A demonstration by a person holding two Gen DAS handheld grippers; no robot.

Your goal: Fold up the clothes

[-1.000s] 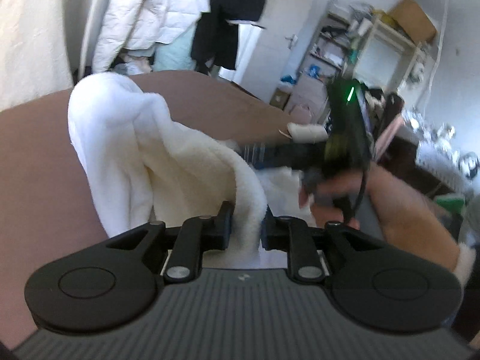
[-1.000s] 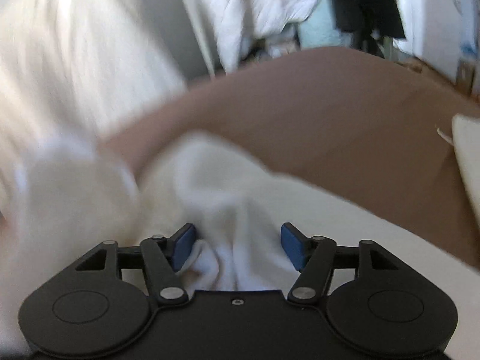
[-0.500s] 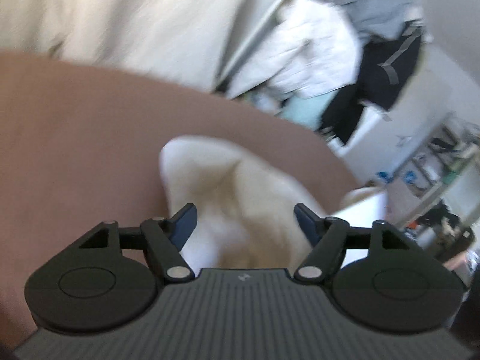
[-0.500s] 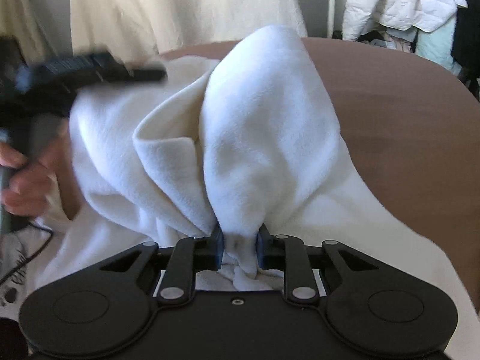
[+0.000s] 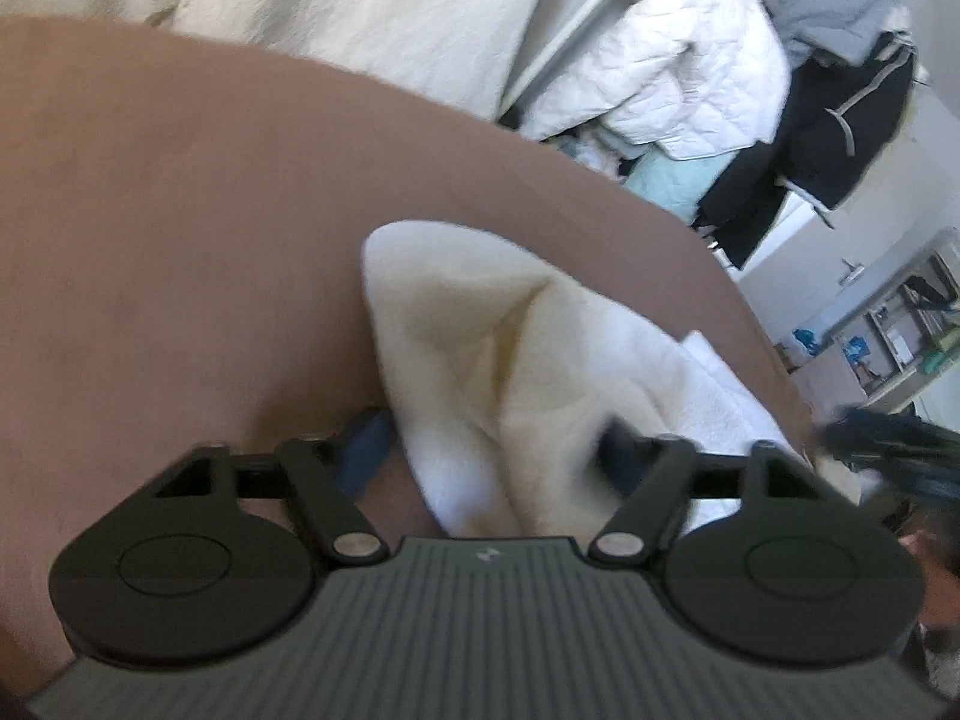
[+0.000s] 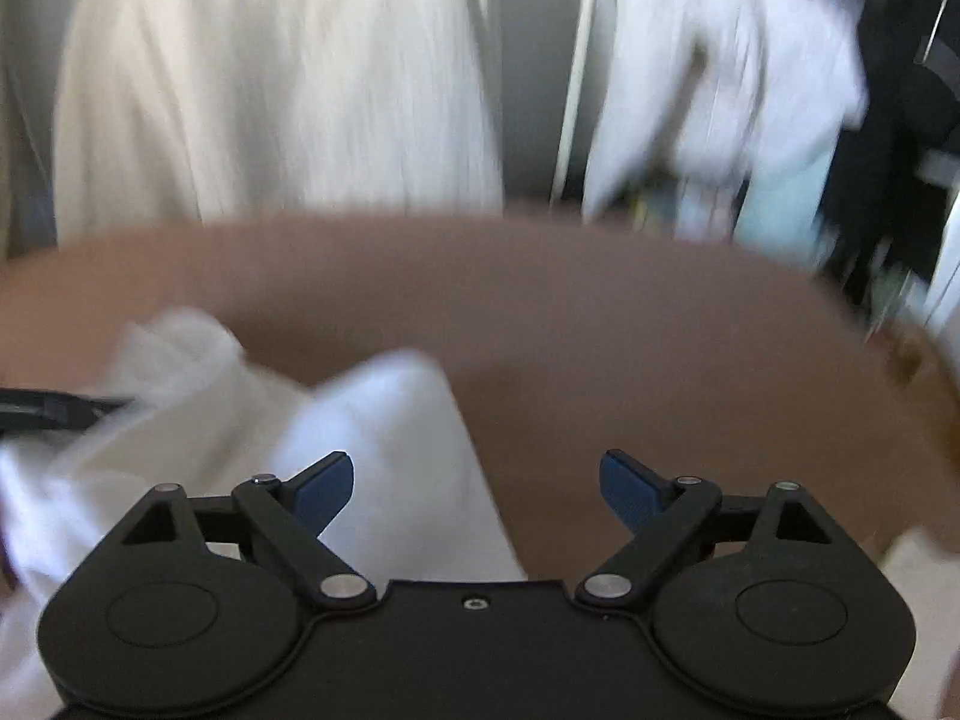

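Note:
A white fleece garment (image 5: 516,372) lies bunched on the brown surface (image 5: 180,240). My left gripper (image 5: 492,456) is open, its blue fingertips on either side of a fold of the garment. In the right wrist view the garment (image 6: 372,438) lies at the lower left, blurred. My right gripper (image 6: 477,480) is open; its left fingertip (image 6: 324,489) is over the cloth's edge and its right fingertip over bare surface. The right gripper shows as a dark blur at the right edge of the left wrist view (image 5: 888,450).
Cream curtains (image 6: 270,78) hang behind the brown surface. A white quilted jacket (image 5: 660,78) and dark clothes (image 5: 828,120) hang at the back right. Shelves (image 5: 900,330) stand far right. Another white item (image 6: 918,588) lies at the right edge.
My right gripper was shut on a raised fold of the garment half a second ago; it has now opened and the fold has dropped. My left gripper stays open and moved closer over the cloth.

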